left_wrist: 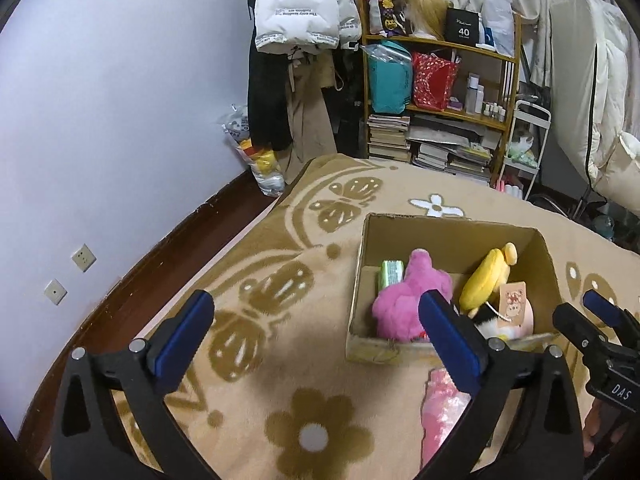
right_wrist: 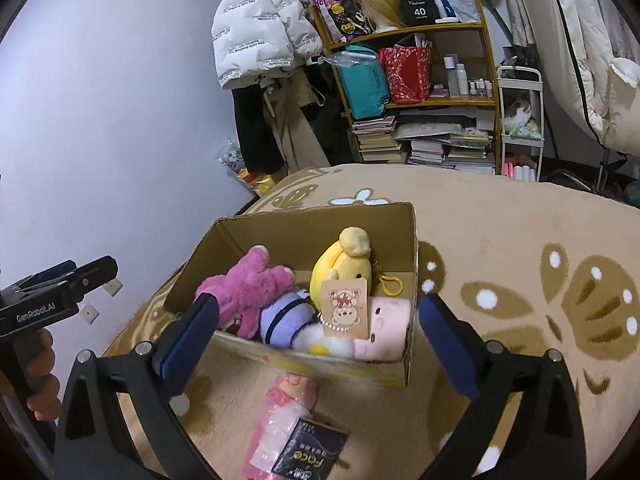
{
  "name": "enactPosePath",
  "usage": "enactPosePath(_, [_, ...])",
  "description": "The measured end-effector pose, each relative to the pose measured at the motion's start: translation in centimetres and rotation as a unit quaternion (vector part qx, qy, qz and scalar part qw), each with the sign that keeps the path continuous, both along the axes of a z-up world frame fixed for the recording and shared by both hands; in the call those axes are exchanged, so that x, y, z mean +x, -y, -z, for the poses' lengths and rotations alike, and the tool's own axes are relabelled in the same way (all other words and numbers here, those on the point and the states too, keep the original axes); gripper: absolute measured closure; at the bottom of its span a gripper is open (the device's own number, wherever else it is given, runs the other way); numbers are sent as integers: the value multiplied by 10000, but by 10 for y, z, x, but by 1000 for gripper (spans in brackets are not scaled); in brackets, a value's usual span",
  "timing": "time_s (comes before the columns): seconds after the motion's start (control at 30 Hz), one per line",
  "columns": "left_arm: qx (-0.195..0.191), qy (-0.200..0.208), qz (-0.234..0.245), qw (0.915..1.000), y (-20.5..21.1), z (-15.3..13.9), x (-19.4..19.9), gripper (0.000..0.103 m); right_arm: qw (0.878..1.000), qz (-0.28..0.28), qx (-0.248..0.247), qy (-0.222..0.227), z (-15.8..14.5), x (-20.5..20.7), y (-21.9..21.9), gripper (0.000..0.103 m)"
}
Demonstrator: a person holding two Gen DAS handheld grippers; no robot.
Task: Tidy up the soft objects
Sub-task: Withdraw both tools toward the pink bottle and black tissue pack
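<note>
Up front in the left wrist view, the left gripper (left_wrist: 320, 340) stands released, its blue-padded black jaws spread wide over a fuzzy tan blanket (left_wrist: 280, 280) patterned with brown butterflies and flowers, with nothing between the pads. Just beyond the right-hand pad sits an open corrugated cardboard box (left_wrist: 536, 248) holding a shaggy pink plush (left_wrist: 404, 300), a smooth yellow plush (left_wrist: 486, 280) with a paper tag, and a small green packet (left_wrist: 391, 274) against the far left corner. A pink crinkly pack (left_wrist: 444, 412) lies on the blanket just outside the box's near wall. Part of the right gripper (left_wrist: 600, 328) enters at the right edge. Behind, a pale lilac wall (left_wrist: 100, 100) meets a dark wood skirting, and a wooden shelf (left_wrist: 440, 112) carries bags, bottles and stacked books beside a hanging white puffer jacket (left_wrist: 304, 4). Seen from the right wrist view, the right gripper (right_wrist: 320, 340) is likewise released, jaws wide on either side of the box's near wall (right_wrist: 312, 364), gripping nothing. Inside lie the pink plush (right_wrist: 248, 288), a rounded lilac plush (right_wrist: 280, 316), the yellow one (right_wrist: 344, 260) and a pale pink roll-shaped plush (right_wrist: 388, 328). The pink pack (right_wrist: 280, 420) lies before the box, a dark glossy carton (right_wrist: 308, 452) resting on its near end. A hand (right_wrist: 40, 380) holds the left gripper's handle at the left edge.
</note>
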State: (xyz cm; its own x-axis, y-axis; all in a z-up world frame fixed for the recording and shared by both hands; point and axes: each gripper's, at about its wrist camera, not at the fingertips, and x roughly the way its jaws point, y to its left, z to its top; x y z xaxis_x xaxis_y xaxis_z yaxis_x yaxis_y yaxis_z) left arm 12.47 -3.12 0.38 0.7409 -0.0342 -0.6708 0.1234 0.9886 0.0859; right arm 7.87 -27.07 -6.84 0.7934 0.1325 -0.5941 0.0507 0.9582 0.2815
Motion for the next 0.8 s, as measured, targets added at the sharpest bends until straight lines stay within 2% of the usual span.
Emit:
enactPosePath(0.33, [173,-205,197,9994,0,-4,-40,1,9999,-49,9,-154,-8,-31,-11,0])
enactPosePath(0.47, [381,-275,372,9982,5,-3,-56,1,9996,9,162,-213,-9,-46,-13,0])
enactPosePath(0.6, [291,-346,368,9983,1,-3,-72,1,9995,160,261,-114,-11,-58,-13,0])
enactPosePath(0.8, [340,-428,382,9978,1,4,-88,1,9980,209,542,-240,-6,-66,-9,0])
